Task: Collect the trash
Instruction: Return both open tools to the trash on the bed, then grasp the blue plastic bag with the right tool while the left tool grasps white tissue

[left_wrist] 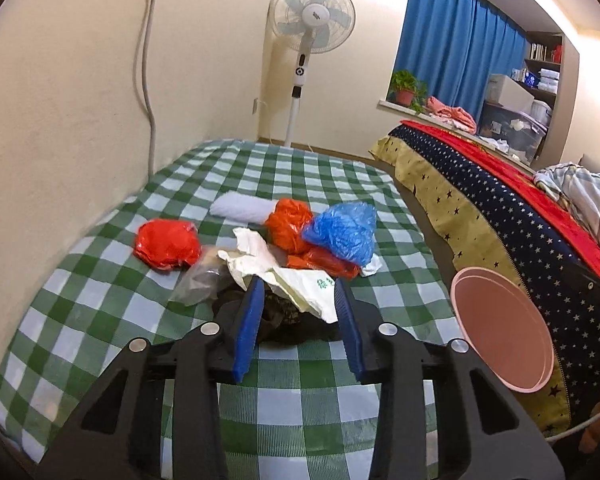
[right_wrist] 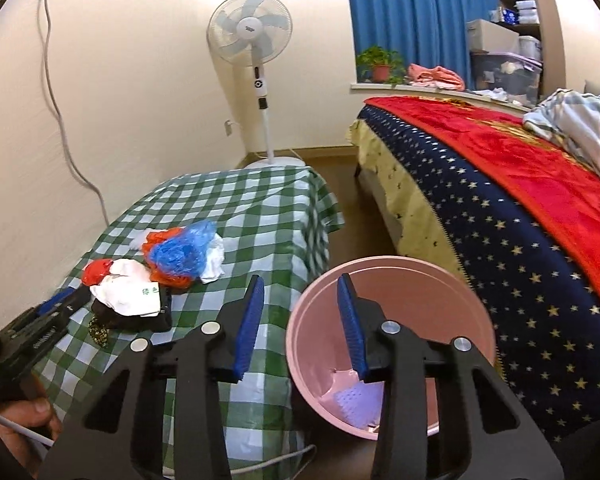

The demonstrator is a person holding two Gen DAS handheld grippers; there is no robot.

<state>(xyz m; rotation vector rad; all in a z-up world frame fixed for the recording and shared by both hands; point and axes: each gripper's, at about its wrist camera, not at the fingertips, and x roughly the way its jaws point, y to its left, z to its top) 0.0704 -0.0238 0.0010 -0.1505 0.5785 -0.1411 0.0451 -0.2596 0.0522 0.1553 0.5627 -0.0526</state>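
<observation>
A pile of trash lies on the green checked table point(left_wrist: 112, 320): a red bag point(left_wrist: 167, 243), an orange bag point(left_wrist: 289, 226), a blue bag point(left_wrist: 342, 232), white paper point(left_wrist: 300, 286), a clear wrapper point(left_wrist: 198, 282) and a dark bag point(left_wrist: 284, 316). My left gripper point(left_wrist: 298, 288) is open, its jaws either side of the white paper and dark bag. The pile also shows in the right wrist view point(right_wrist: 180, 256). My right gripper point(right_wrist: 300, 284) is open and empty, over the near rim of the pink bin point(right_wrist: 476, 320) beside the table. The left gripper point(right_wrist: 56, 304) shows at the pile's left.
A bed with a star-patterned blanket point(right_wrist: 520, 248) stands right of the bin. A standing fan point(right_wrist: 256, 68) is behind the table. A cable point(right_wrist: 60, 112) hangs down the wall. The bin point(left_wrist: 504, 328) sits by the table's right edge.
</observation>
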